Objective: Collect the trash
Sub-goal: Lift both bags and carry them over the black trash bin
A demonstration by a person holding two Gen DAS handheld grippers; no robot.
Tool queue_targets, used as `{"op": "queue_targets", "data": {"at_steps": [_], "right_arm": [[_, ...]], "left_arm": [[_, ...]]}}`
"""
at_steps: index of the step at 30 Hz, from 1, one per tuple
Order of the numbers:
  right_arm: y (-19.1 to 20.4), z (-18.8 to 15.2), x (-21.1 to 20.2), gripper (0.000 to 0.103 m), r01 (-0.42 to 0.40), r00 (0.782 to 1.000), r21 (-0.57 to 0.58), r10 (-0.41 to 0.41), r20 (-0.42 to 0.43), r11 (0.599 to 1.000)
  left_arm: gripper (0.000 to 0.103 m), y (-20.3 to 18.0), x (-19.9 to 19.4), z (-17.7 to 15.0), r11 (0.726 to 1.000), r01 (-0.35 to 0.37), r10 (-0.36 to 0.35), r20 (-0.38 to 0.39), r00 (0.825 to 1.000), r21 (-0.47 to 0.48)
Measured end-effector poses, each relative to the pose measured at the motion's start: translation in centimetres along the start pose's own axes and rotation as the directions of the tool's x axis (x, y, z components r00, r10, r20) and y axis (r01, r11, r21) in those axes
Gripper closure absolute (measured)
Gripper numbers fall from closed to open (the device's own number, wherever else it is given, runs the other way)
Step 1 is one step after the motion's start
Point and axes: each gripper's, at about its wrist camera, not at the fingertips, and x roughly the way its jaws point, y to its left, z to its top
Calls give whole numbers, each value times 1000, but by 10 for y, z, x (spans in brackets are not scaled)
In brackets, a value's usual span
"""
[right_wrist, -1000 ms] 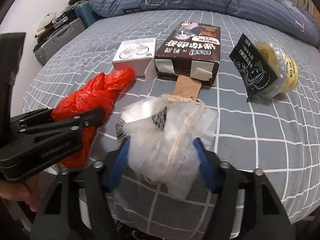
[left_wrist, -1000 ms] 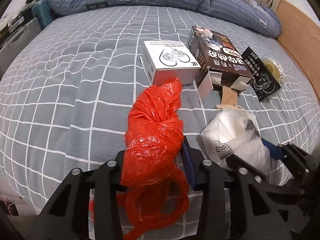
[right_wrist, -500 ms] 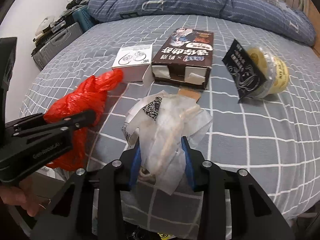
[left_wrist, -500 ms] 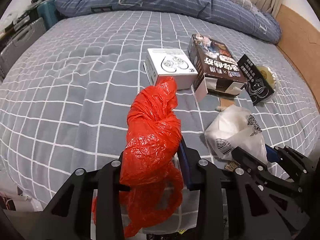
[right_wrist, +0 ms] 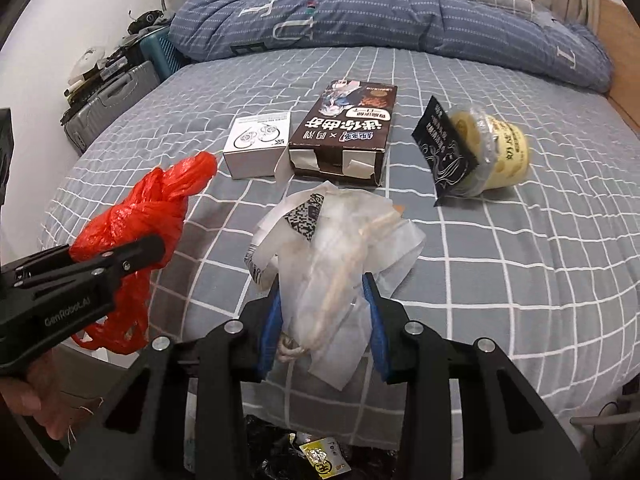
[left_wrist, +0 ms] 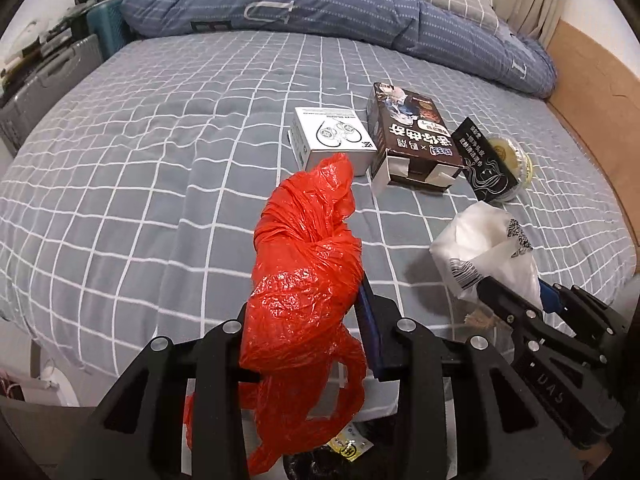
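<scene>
My left gripper (left_wrist: 308, 320) is shut on a crumpled red plastic bag (left_wrist: 308, 264) and holds it above the near edge of the bed; the bag also shows in the right wrist view (right_wrist: 136, 216). My right gripper (right_wrist: 322, 312) is shut on a white plastic bag with a string (right_wrist: 332, 248), also lifted off the bed; it shows at the right of the left wrist view (left_wrist: 488, 248). Below both grippers lies a dark trash bag with a yellow wrapper (right_wrist: 324, 458).
On the grey checked bed (left_wrist: 140, 160) lie a white earphone box (left_wrist: 332, 140), a dark brown carton (left_wrist: 412, 140), a black sachet (right_wrist: 444, 148) and a yellow cup (right_wrist: 496, 152). A blue duvet (right_wrist: 360, 16) lies at the back, suitcases (right_wrist: 108, 100) at the left.
Both grippers have pulled back and up from the bed with their bags. The right gripper has closed tighter on the white bag, lifting it clear of the brown tag.
</scene>
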Motion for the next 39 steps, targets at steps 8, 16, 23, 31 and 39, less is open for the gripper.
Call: {"op": "queue_targets", "data": {"at_steps": [8, 16, 23, 31, 39], "right_arm": [[-1, -8, -21, 67, 17, 1000, 9, -17, 13, 1000], [-3, -15, -41, 67, 27, 999, 28, -28, 31, 999], [-2, -23, -57, 68, 36, 998, 38, -38, 42, 999], [-1, -34, -81, 68, 55, 996, 45, -58, 67, 997], [5, -47, -102, 68, 75, 994, 46, -78, 77, 996]], "left_arm": [[69, -6, -17, -10, 1000, -7, 7, 13, 1000, 15], [69, -10, -34, -19, 1000, -1, 1, 43, 999, 11], [69, -11, -48, -30, 1000, 2, -3, 56, 998, 15], [69, -13, -66, -44, 1000, 9, -10, 74, 997, 10], [69, -16, -86, -63, 1000, 10, -11, 89, 996, 15]]}}
